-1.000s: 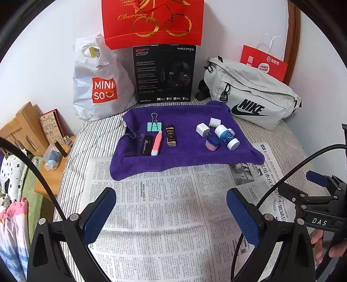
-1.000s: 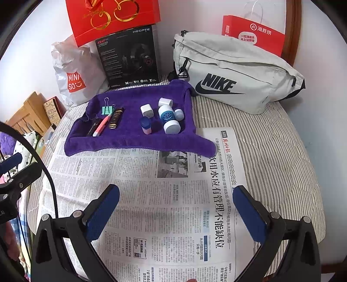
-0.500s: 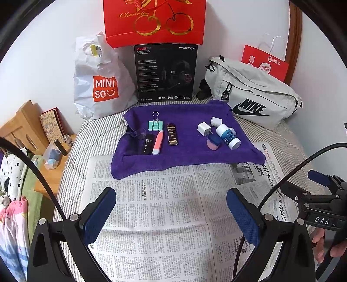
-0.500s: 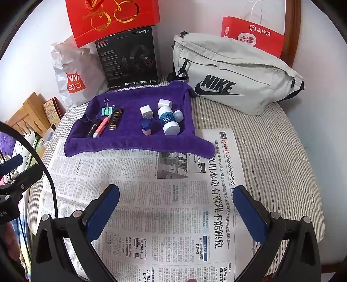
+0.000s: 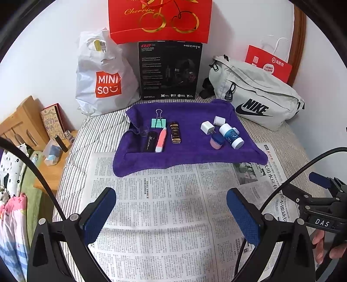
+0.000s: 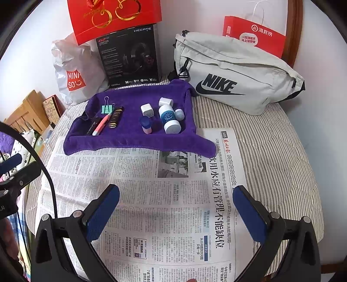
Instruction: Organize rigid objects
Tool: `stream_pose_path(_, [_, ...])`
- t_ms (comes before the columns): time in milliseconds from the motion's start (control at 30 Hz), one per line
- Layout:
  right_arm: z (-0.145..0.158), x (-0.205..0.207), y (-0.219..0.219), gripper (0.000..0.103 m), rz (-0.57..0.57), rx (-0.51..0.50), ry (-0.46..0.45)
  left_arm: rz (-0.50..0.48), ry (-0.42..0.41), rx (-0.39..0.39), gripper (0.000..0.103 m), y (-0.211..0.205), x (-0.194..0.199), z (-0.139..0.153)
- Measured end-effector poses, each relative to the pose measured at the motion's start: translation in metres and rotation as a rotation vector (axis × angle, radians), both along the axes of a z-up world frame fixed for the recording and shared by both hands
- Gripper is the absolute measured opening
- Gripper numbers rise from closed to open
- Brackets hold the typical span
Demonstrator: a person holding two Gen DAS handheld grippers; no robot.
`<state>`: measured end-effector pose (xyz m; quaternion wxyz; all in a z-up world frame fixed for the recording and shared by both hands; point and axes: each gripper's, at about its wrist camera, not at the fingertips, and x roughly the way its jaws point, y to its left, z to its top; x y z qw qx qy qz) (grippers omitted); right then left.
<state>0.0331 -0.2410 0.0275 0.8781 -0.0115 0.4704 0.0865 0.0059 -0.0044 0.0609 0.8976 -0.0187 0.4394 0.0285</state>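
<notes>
A purple towel (image 5: 190, 151) (image 6: 134, 141) lies on the bed beyond a newspaper (image 5: 164, 208) (image 6: 164, 195). On its left part sit a green binder clip (image 5: 159, 122), a black flat stick (image 5: 149, 141), a pink and white pen (image 5: 161, 140) and a dark brown bottle (image 5: 175, 132). On its right part sit two white plug cubes (image 5: 207, 128), a pink and blue cap (image 5: 216, 140) and a white and blue bottle (image 5: 231, 135) (image 6: 169, 119). My left gripper (image 5: 171, 211) and my right gripper (image 6: 175, 208) hover open over the newspaper, well short of the towel, with nothing between the fingers.
Against the wall stand a white Miniso bag (image 5: 102, 76), a black headset box (image 5: 170, 69), a red gift bag (image 5: 160, 19) and a grey Nike bag (image 5: 256, 95). A wooden side table (image 5: 32, 134) with small items is at the left. The bed's edge falls away at right.
Both grippers have drifted slightly; the towel sits a little lower in the left view. Nothing was gripped or released.
</notes>
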Motion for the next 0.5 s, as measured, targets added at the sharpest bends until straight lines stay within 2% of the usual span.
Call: stream_pose_path(500, [0.0007,0.0002,0.0016,0.103,-0.003,-0.012,-0.007,0.012,-0.004,-0.007,0.103,0.0042,-0.0014,-0.0009])
